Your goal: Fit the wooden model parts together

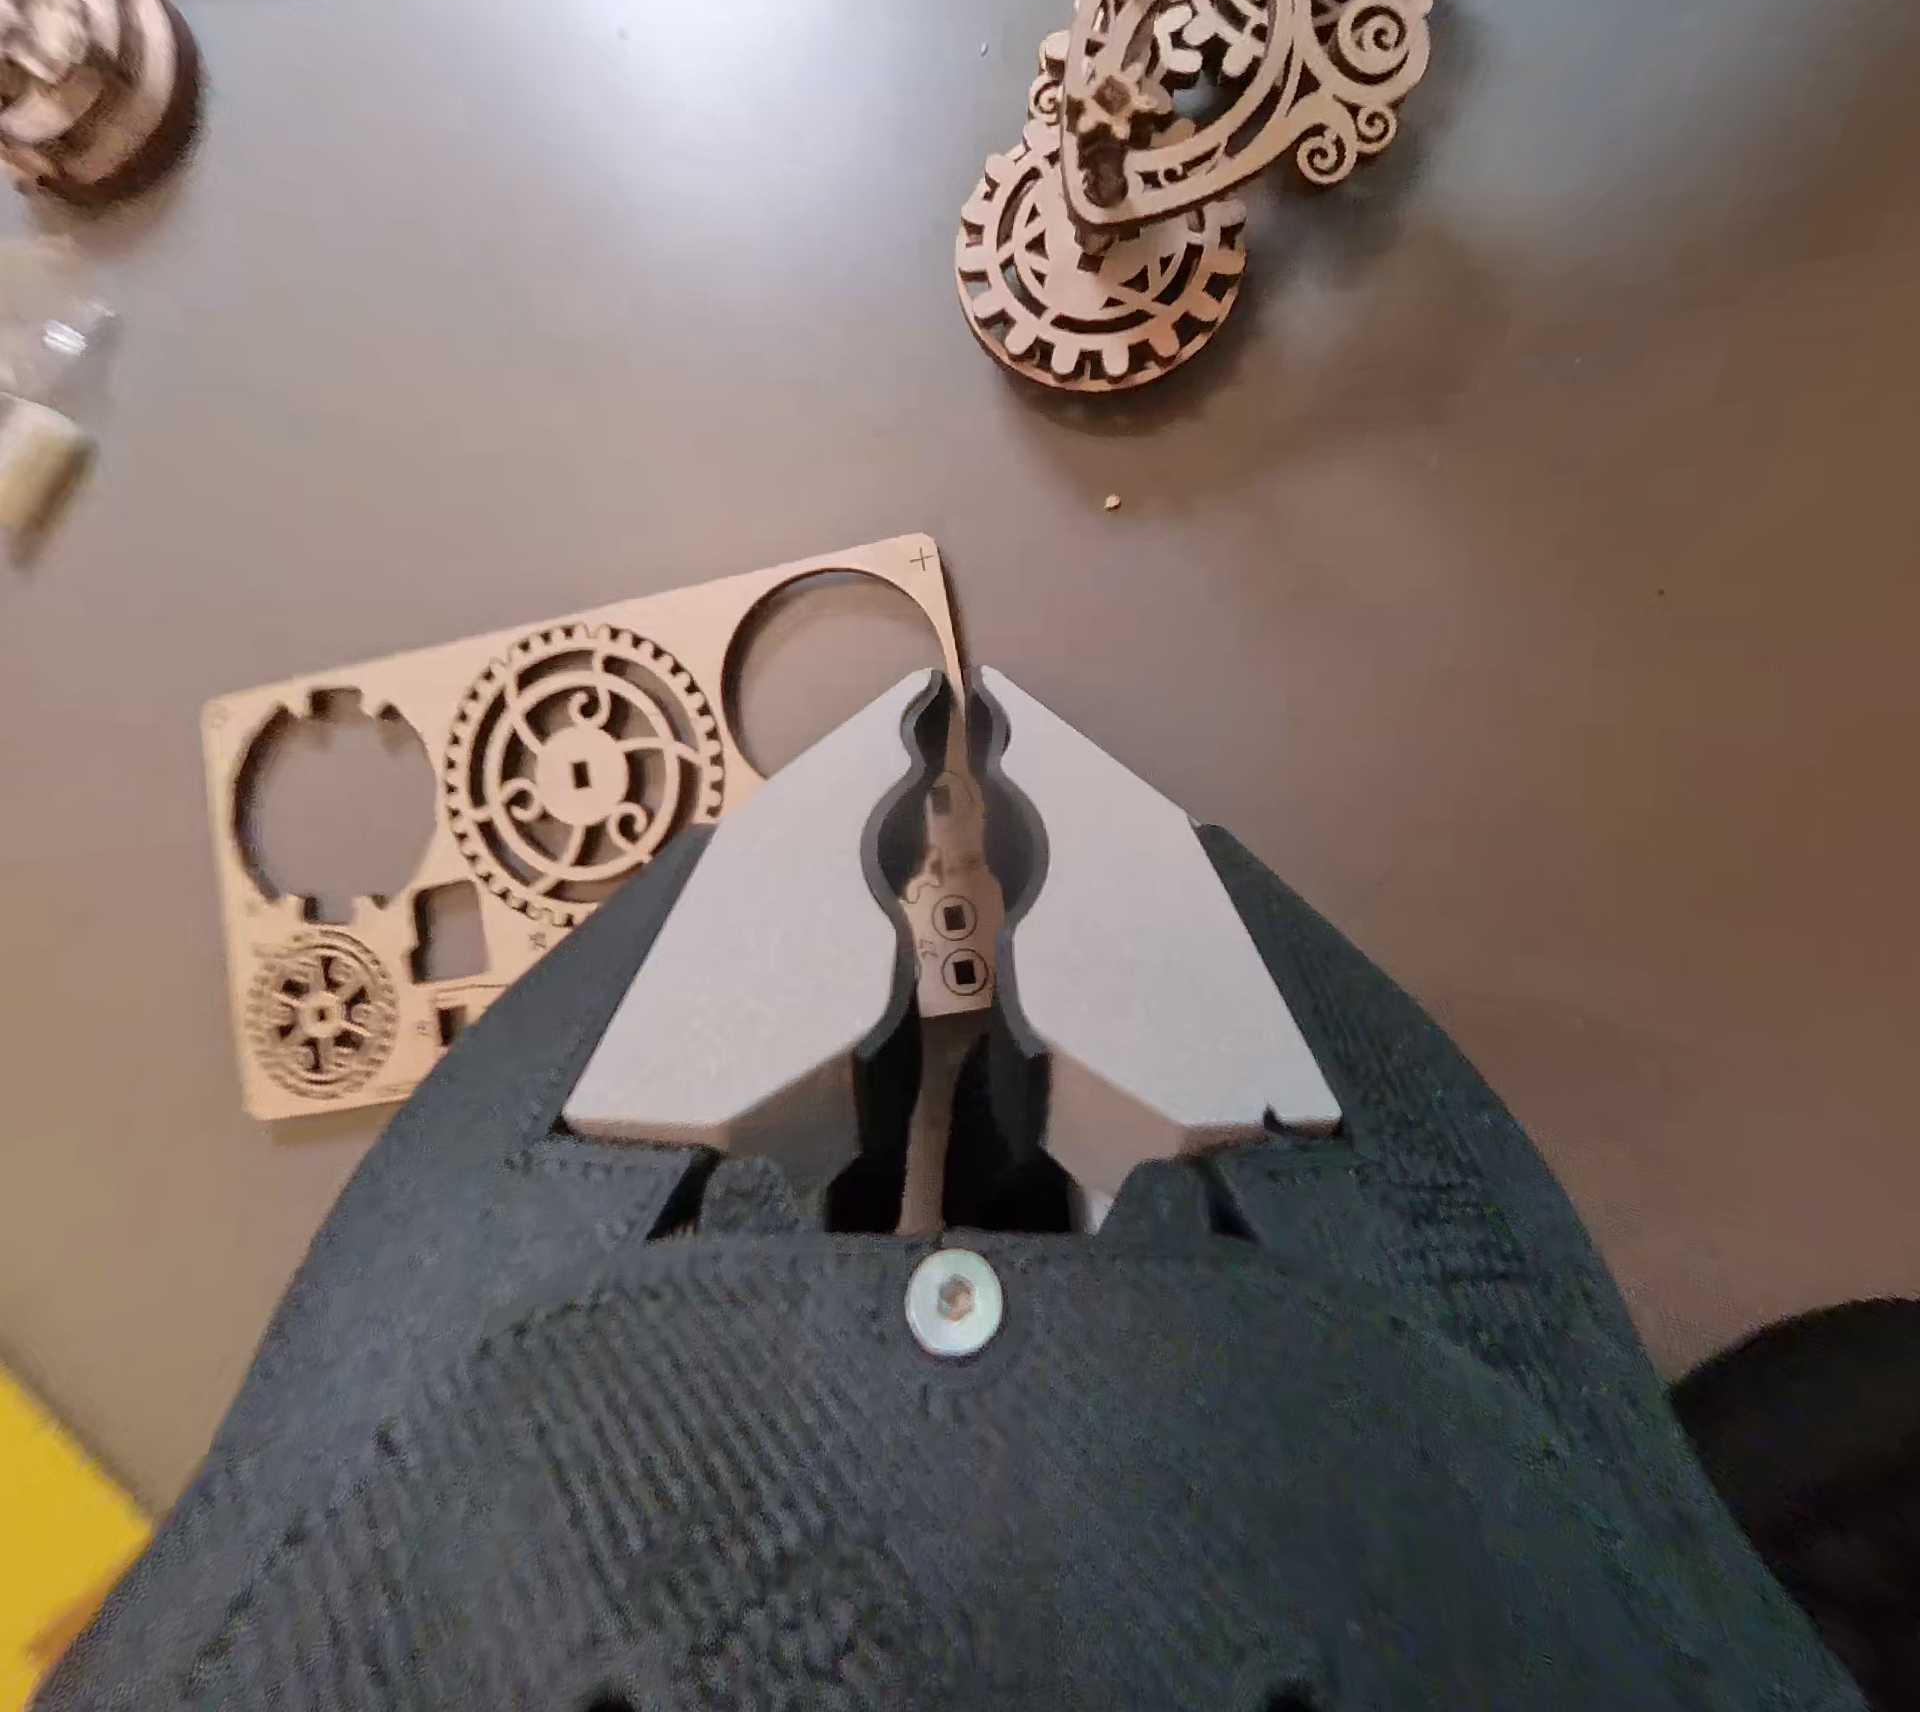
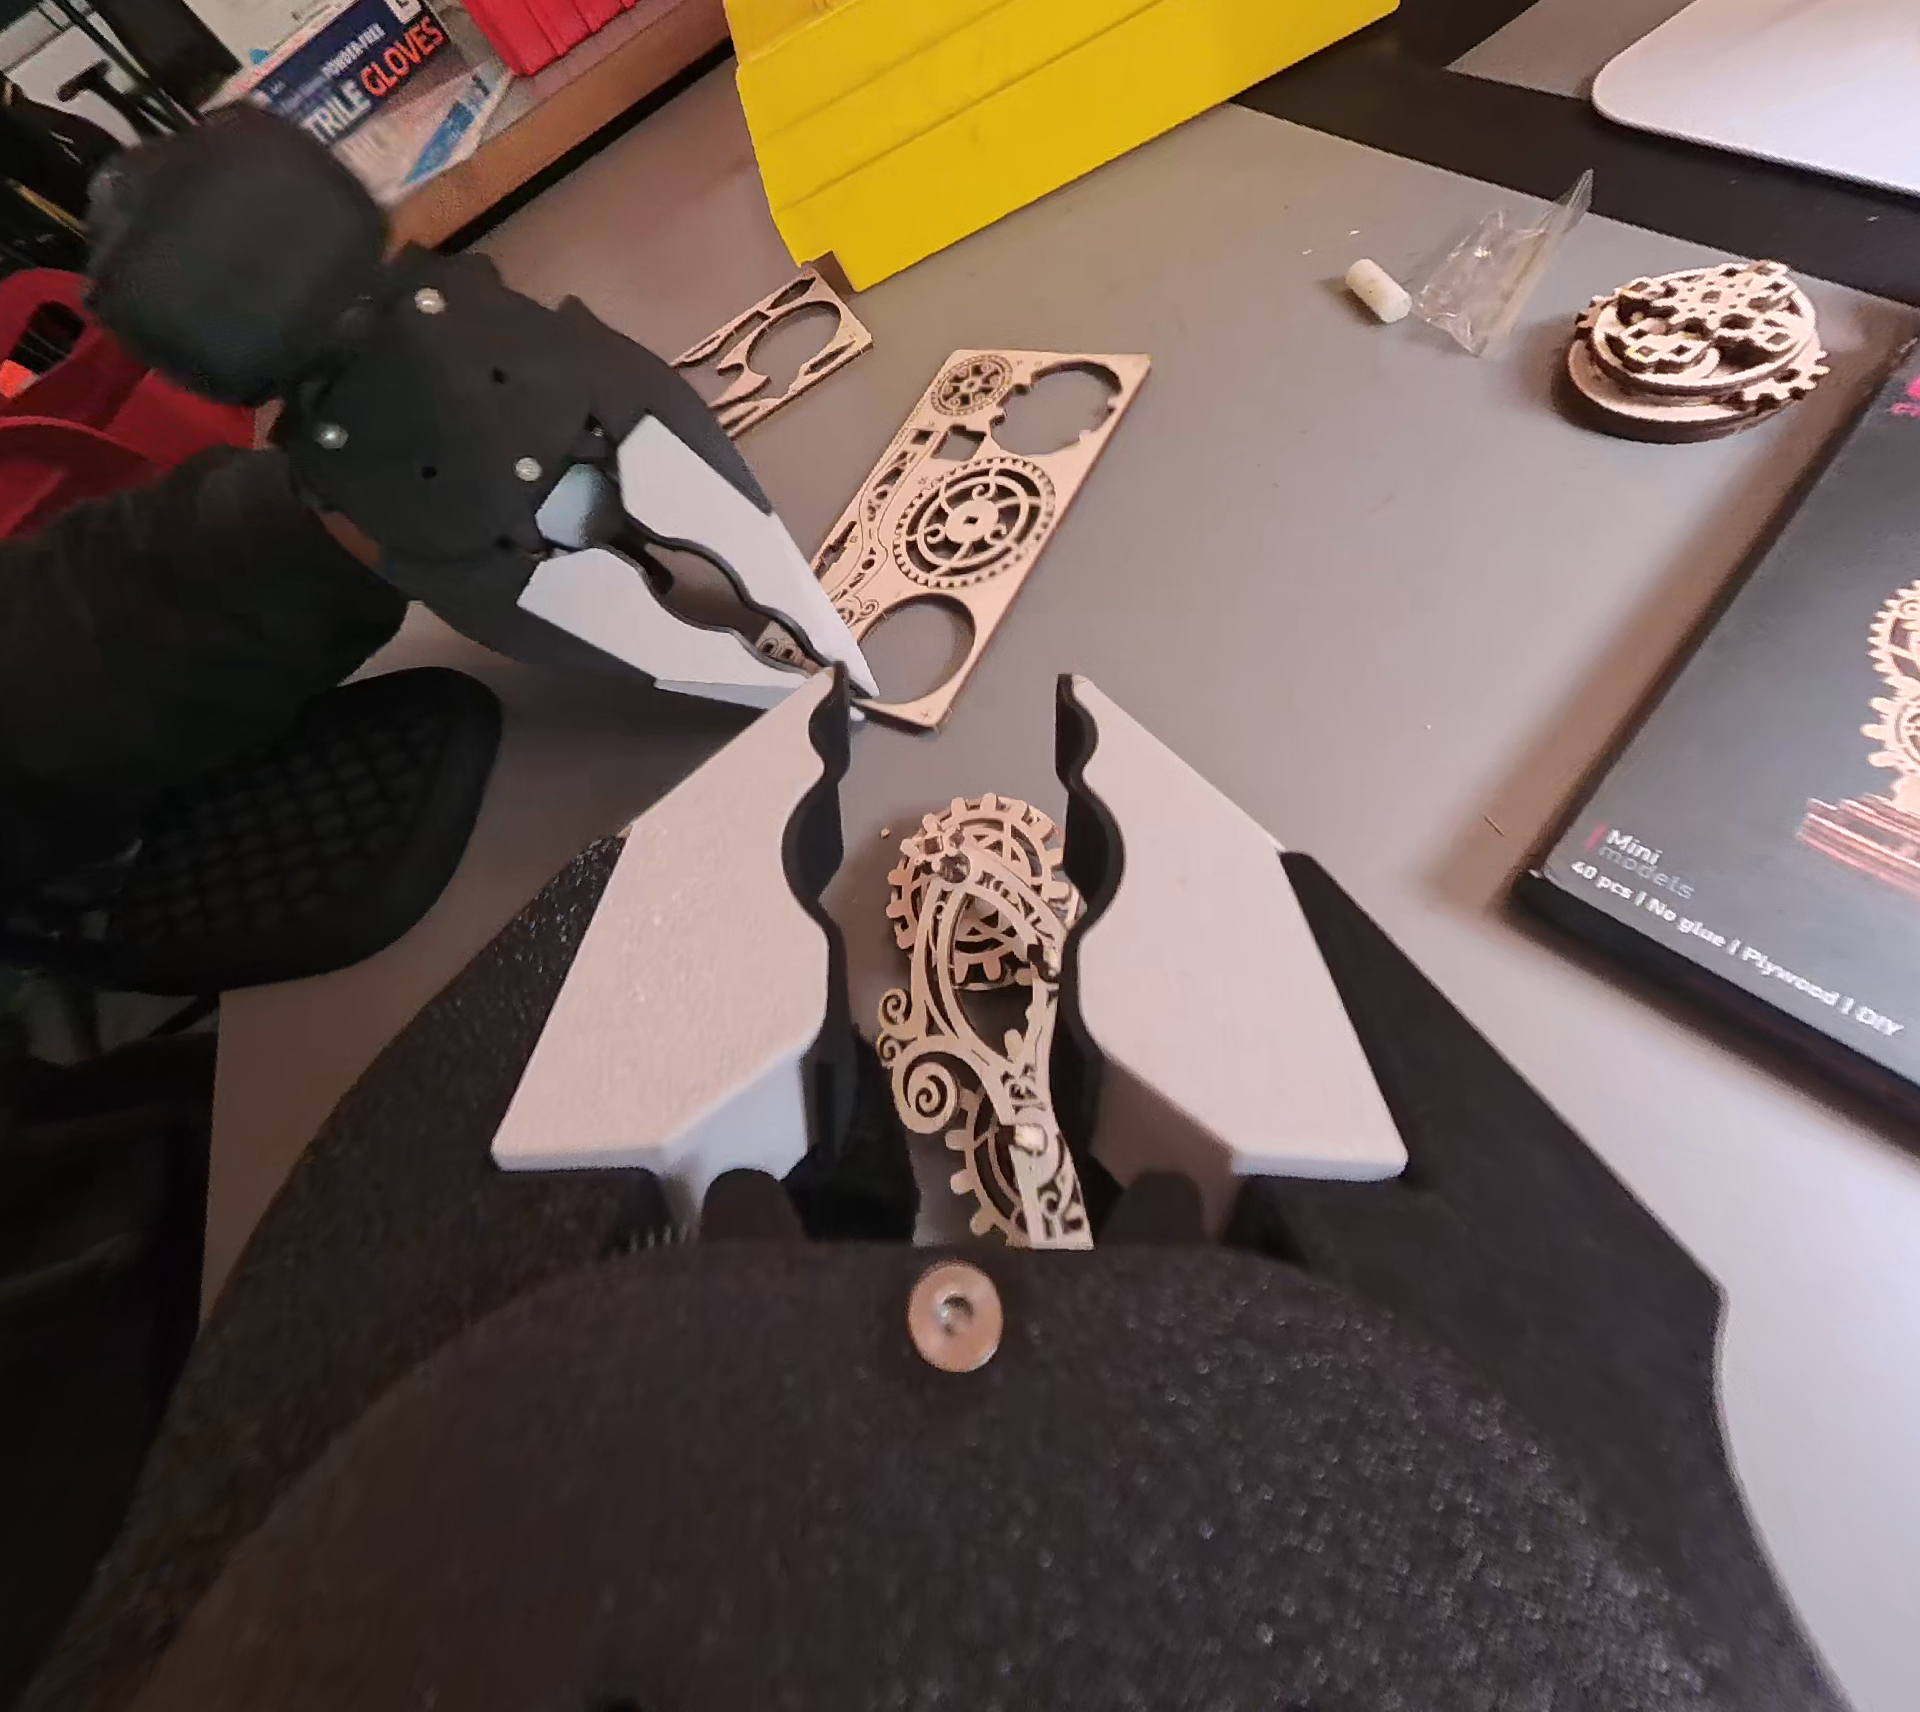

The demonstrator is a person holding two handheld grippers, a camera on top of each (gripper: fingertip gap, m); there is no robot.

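The left gripper (image 1: 961,696) is pinched narrow on a thin flat wooden piece (image 1: 951,924), held edge-up between its grey fingers (image 1: 790,883); the piece carries two small square holes and runs back toward the gripper's black body. Just beyond the fingertips lies the laser-cut parts sheet (image 1: 582,821) on the grey tabletop (image 1: 1455,727), with one large gear and a smaller gear not yet pressed out and several empty cut-outs. The partly built gear assembly (image 1: 1195,124), a scrollwork frame over stacked gears with two dark pegs standing up from it, sits well apart, farther out and to the right in the left wrist view. In the right wrist view that same assembly (image 2: 982,987) lies on the tabletop between the fingers of the right gripper (image 2: 948,696), whose jaws stand wide with a clear gap on the left side; whether the right finger touches the frame cannot be told. The step in hand seems to be carrying the freed piece over to the assembly while the right gripper gets ready to steady it. The next move likely calls for the right gripper to close gently on the frame and for the left to line the square holes up with the pegs, pressing straight down so the thin plywood does not snap.
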